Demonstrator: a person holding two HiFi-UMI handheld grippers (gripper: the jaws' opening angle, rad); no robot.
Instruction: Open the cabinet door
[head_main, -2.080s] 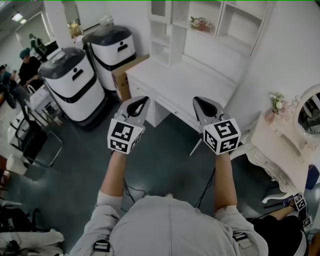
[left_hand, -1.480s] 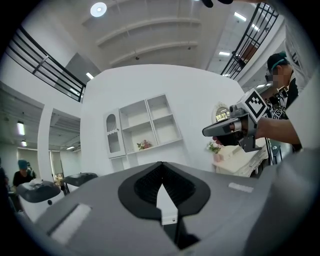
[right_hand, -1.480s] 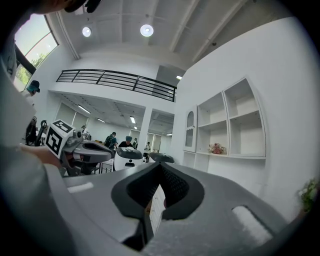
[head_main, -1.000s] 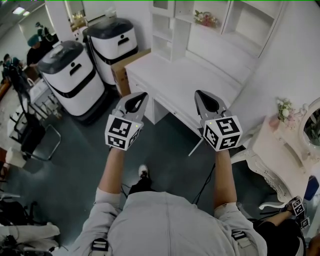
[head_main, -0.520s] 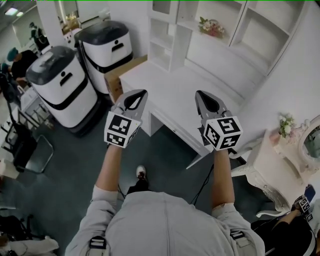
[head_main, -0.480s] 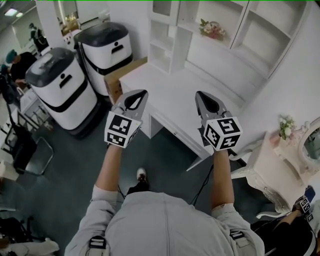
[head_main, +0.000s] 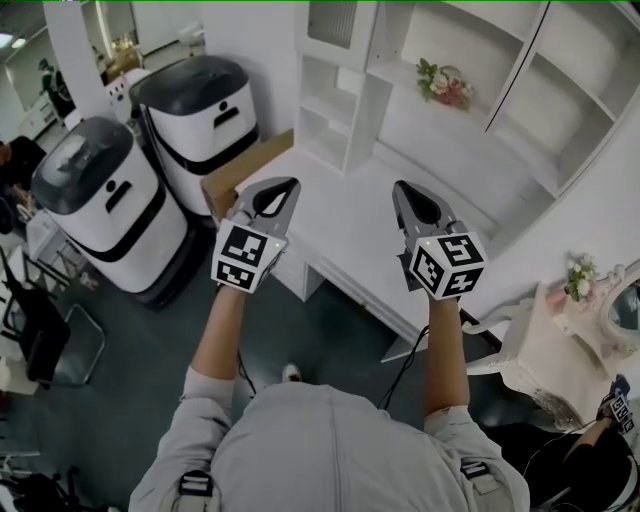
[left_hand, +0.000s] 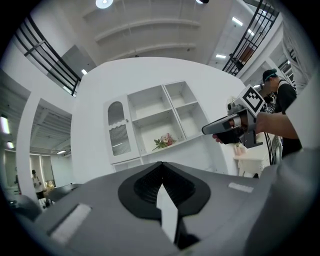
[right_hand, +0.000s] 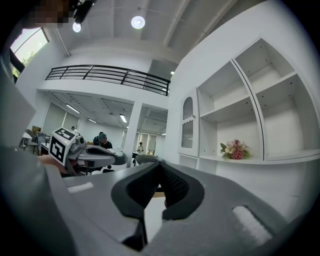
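Head cam: above the person, steeply down past both forearms onto the flat white desk (head_main: 350, 215). Gripper cams: low behind own jaws, facing level, jaws fill the lower frame. Left gripper view catches the right gripper (left_hand: 204, 130) at right; right one sees the left gripper (right_hand: 125, 159) at left. All three share the white open-cubby shelf unit (head_main: 335, 110) and its pink flower bunch (head_main: 445, 83).
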